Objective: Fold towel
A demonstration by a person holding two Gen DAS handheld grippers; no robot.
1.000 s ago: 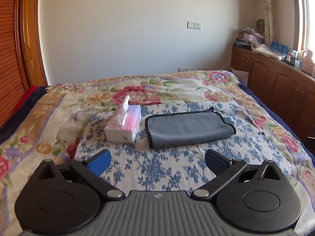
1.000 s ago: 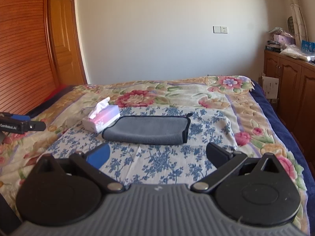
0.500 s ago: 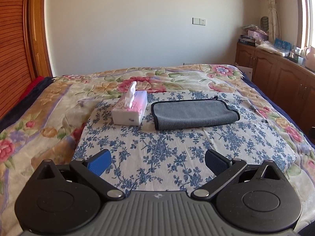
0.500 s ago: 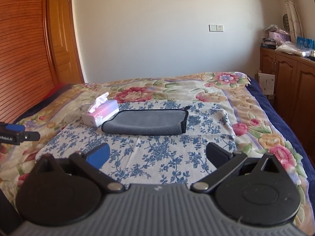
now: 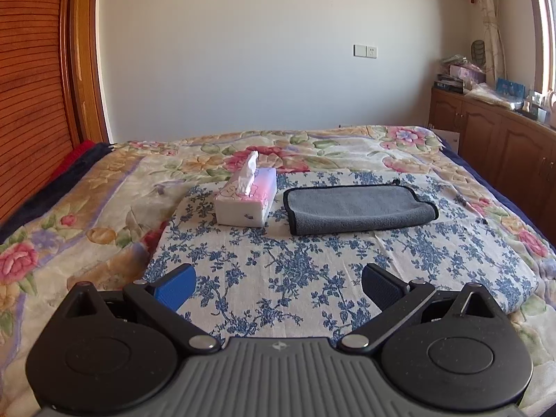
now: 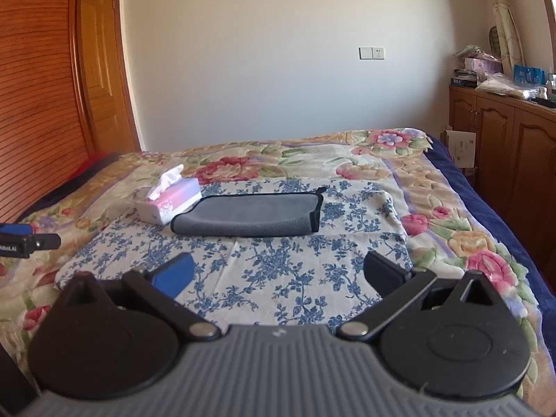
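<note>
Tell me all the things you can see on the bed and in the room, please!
towel: one, grey with black edging, folded flat on the blue-flowered cloth
tissue box: one, pink and white, beside the towel's left end, a tissue sticking up
blue-flowered cloth: one, white and blue, spread on the bedspread
bedspread: one, cream with pink flowers, covers the bed
cabinets: brown wood, along the right wall, clutter on top
wall switch: one, white, far wall
left gripper: open, holding nothing
right gripper: open, holding nothing

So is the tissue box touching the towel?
Apart. The left wrist view shows a strip of blue flowered cloth between the tissue box and the towel.
</note>
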